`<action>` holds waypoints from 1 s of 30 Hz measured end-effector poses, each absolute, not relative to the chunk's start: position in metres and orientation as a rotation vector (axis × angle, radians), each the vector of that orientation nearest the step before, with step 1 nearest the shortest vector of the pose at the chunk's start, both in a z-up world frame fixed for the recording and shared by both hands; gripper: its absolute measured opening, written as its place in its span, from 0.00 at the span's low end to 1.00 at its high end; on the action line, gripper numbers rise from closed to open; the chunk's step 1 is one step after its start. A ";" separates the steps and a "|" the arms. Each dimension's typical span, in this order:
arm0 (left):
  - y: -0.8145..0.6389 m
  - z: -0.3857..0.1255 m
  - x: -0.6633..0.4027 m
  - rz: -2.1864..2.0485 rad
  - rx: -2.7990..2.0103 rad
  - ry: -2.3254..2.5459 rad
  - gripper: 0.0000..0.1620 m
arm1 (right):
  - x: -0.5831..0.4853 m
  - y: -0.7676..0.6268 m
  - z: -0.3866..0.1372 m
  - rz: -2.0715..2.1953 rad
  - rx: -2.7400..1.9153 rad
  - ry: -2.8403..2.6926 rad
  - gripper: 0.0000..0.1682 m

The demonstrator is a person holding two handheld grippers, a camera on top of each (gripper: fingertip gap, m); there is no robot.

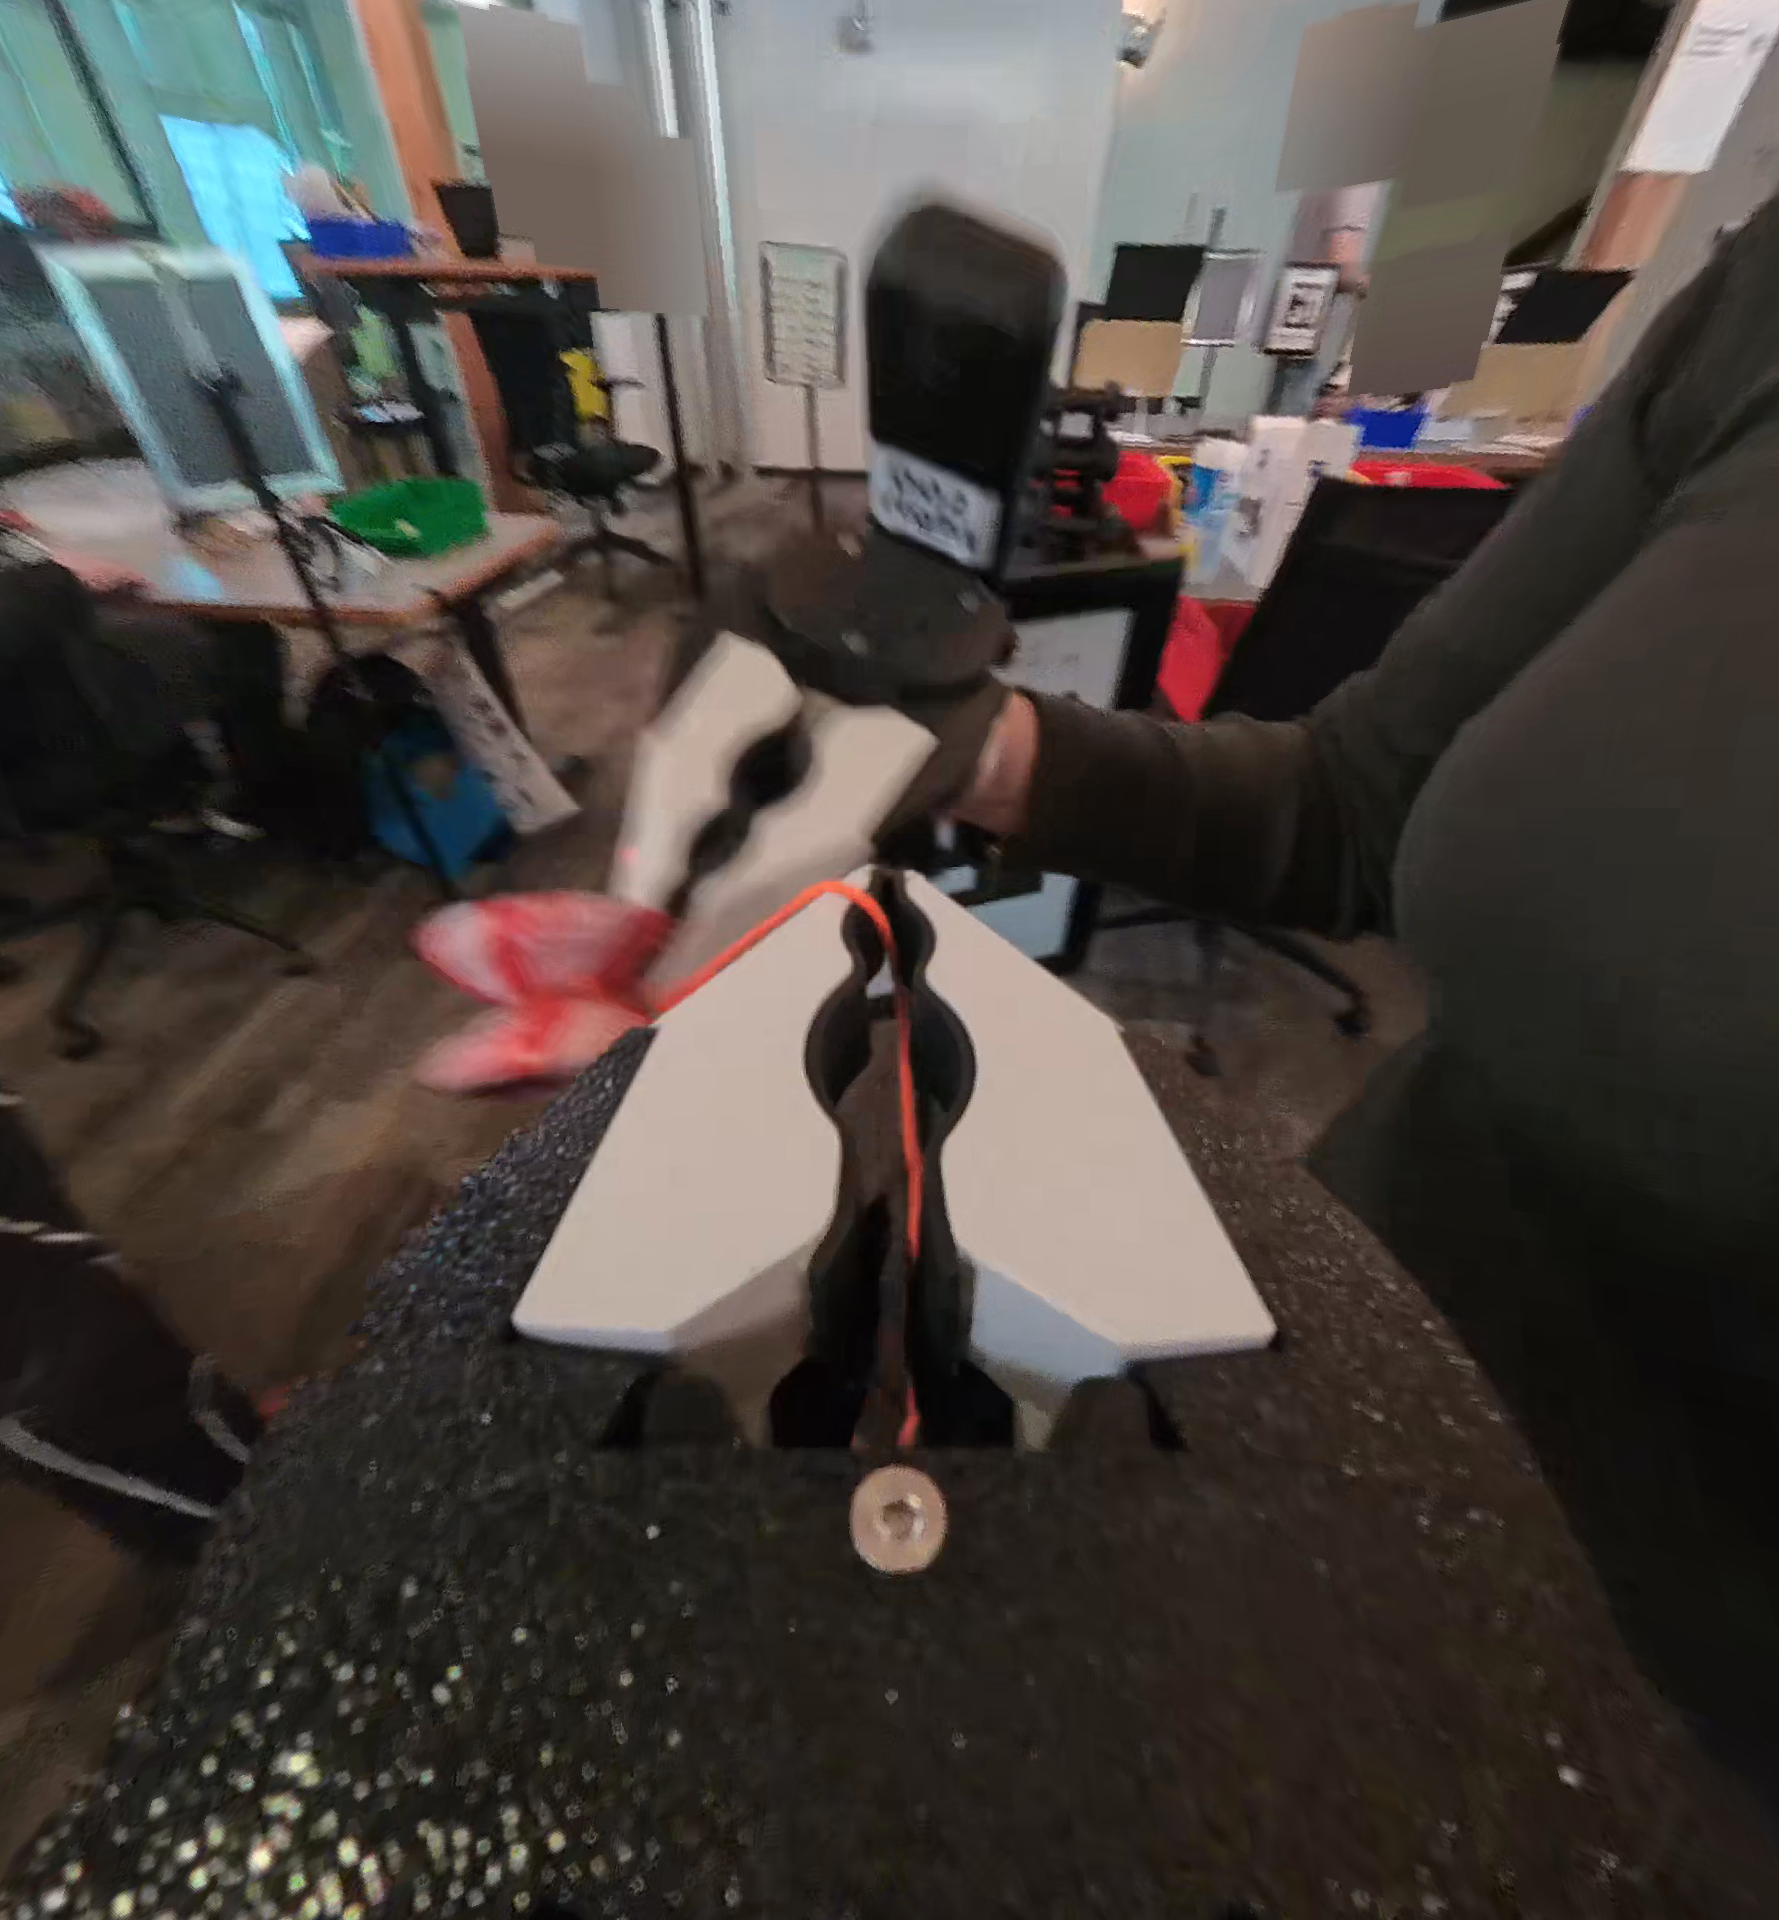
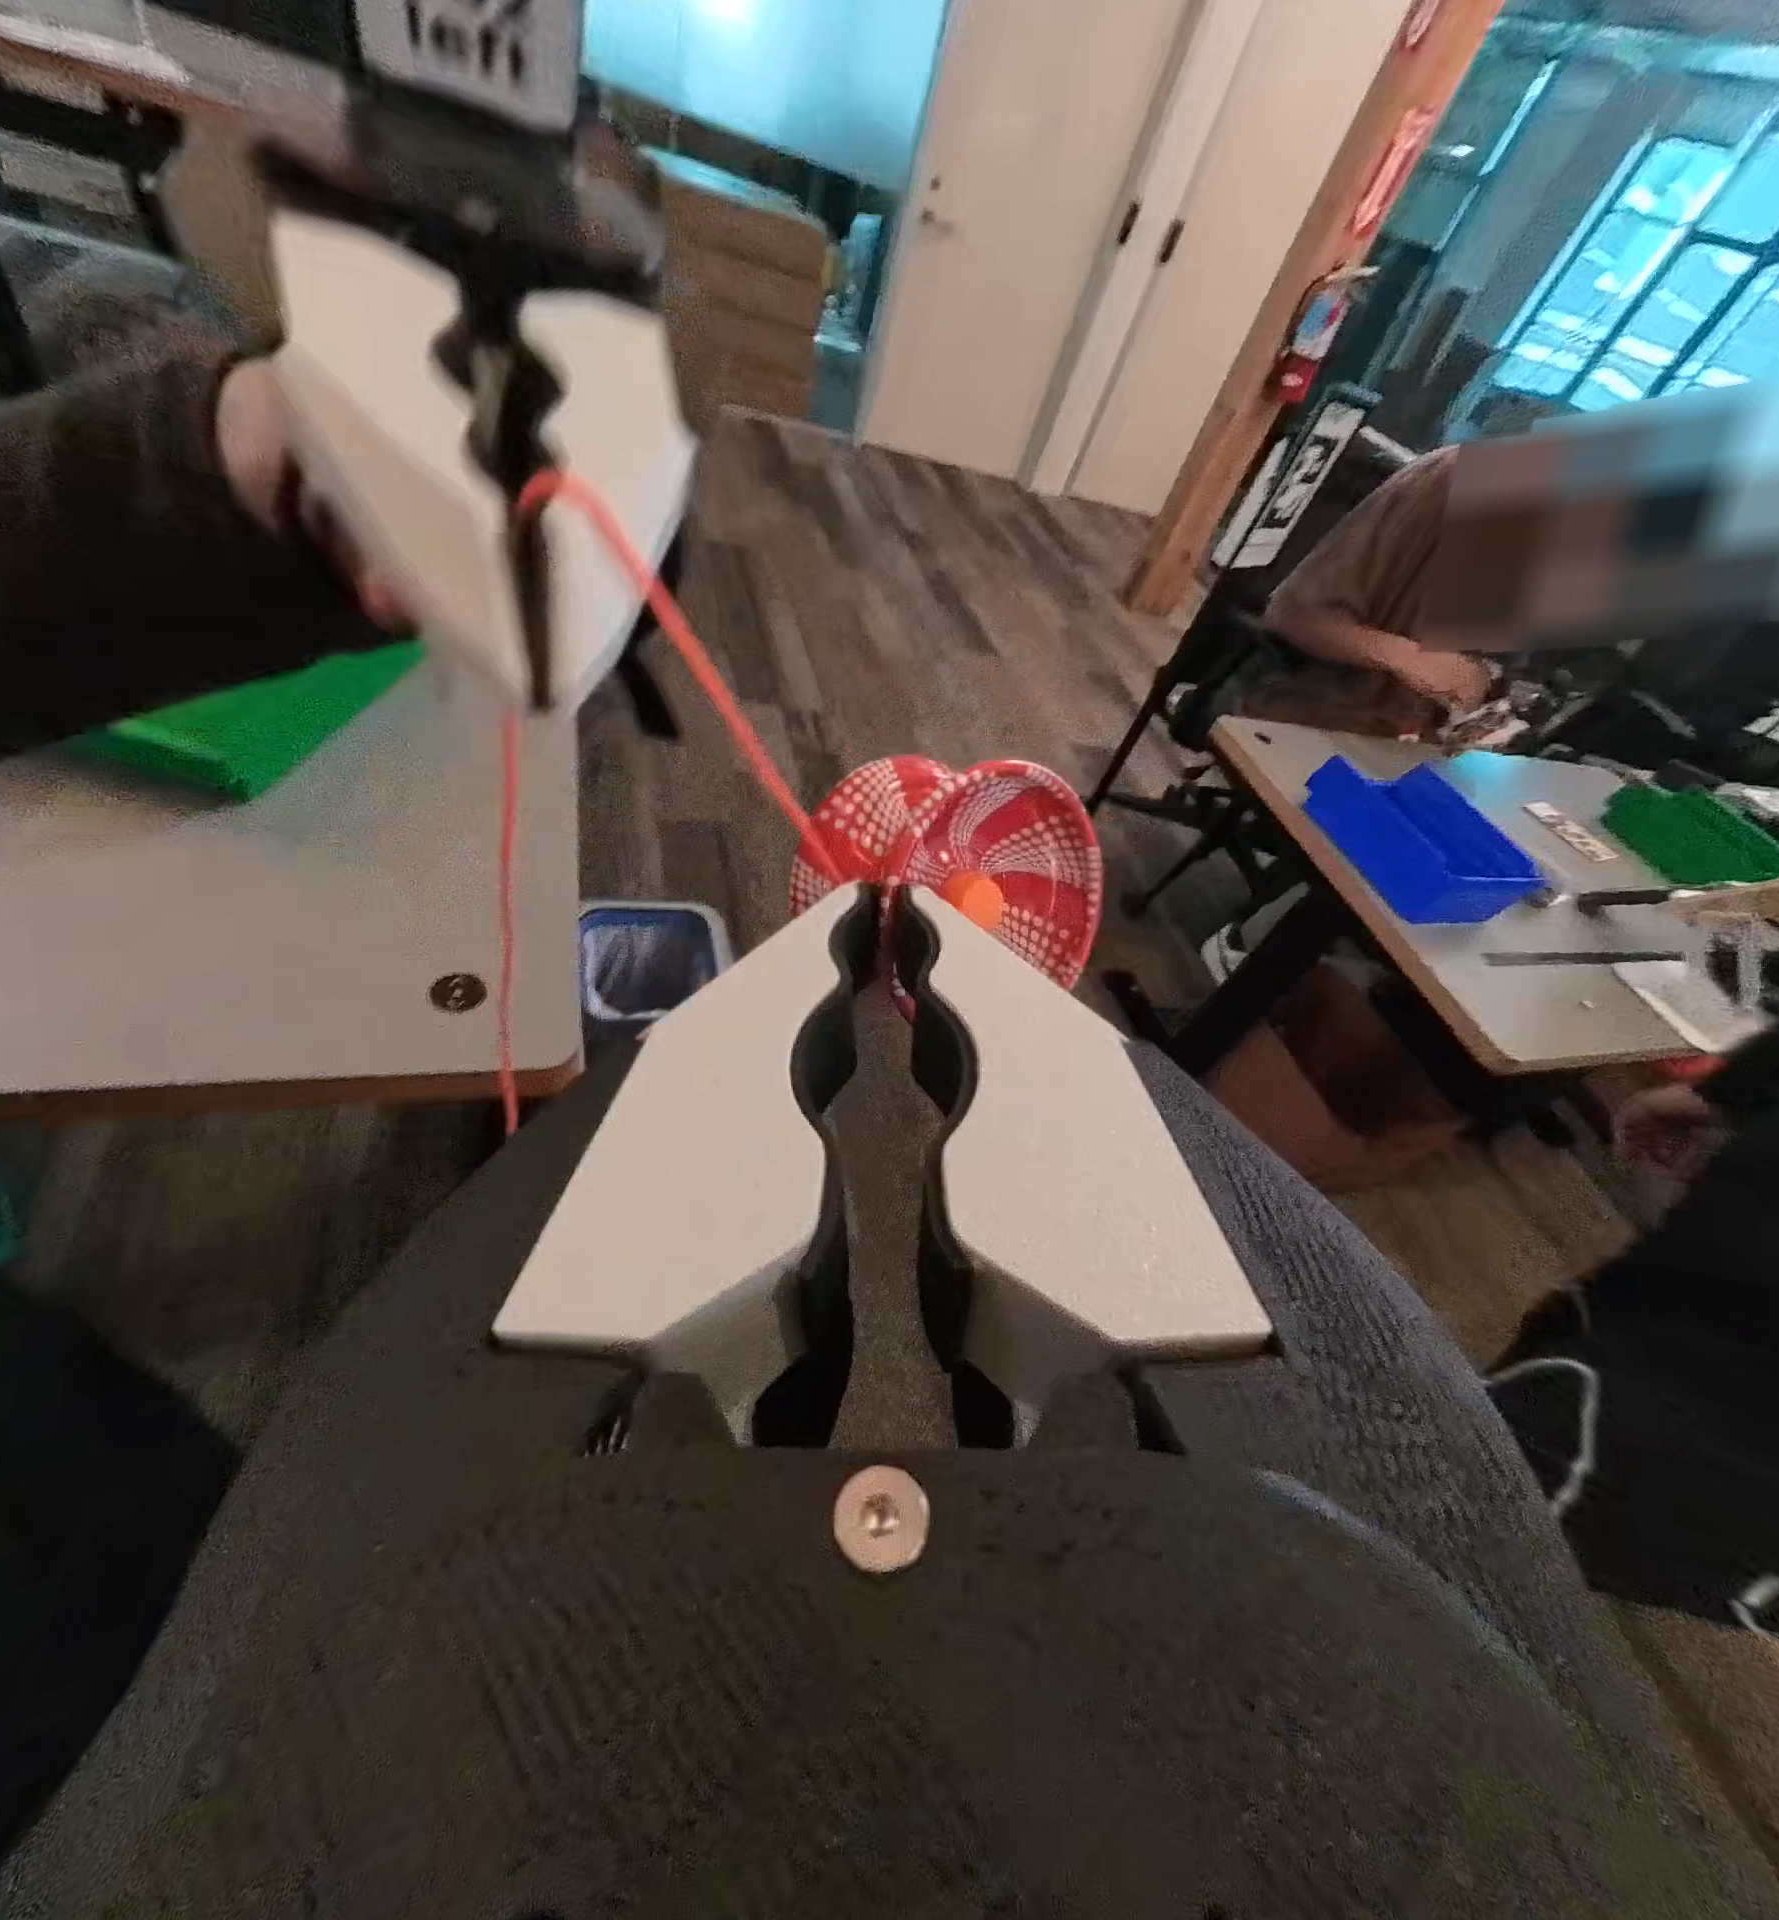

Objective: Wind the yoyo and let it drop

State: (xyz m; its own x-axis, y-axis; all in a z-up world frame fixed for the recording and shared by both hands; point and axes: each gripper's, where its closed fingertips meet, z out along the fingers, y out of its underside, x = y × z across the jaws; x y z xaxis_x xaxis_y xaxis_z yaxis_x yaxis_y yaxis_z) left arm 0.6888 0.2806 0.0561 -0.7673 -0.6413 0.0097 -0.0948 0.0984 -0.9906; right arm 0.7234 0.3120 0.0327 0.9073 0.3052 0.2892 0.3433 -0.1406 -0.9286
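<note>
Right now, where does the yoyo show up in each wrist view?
Left wrist view: the yoyo is blurred, left of centre, beyond the left tool.
Right wrist view: just above centre, pinched at the tips of the right tool.
Shared landmark: the orange string linking yoyo and left tool.

Off to my left a grey surface point(image 2: 189, 935) carries a green bin point(image 2: 261, 717). Below its edge a blue-rimmed wastebasket point(image 2: 646, 961) stands on the wood-plank floor point(image 2: 916, 623). To my right a second surface point(image 2: 1467, 997) bears a blue bin point(image 2: 1415, 852) and another green bin point(image 2: 1695, 836). White doors point(image 2: 1051, 229) beyond. Windows point(image 2: 1674, 270) far right.
</note>
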 end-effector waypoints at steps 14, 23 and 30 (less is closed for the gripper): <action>0.287 -0.021 0.703 -1.558 -0.945 2.236 0.00 | 0.747 0.311 0.084 0.209 -1.446 -0.218 0.00; 0.327 0.058 0.720 -1.362 -0.853 2.008 0.00 | 0.712 0.312 0.021 0.123 -1.708 -0.539 0.01; 0.349 -0.013 0.731 -1.336 -1.088 2.102 0.00 | 0.697 0.301 0.071 0.346 -1.446 -0.477 0.01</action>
State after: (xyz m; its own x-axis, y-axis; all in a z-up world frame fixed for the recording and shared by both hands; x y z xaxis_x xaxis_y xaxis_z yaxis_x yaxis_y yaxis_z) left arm 0.7315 0.3489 -0.0133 -0.6052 -0.7939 0.0582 -0.3899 0.2318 -0.8912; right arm 0.6966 0.3008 0.0707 0.8588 0.5020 0.1019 0.0586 0.1013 -0.9931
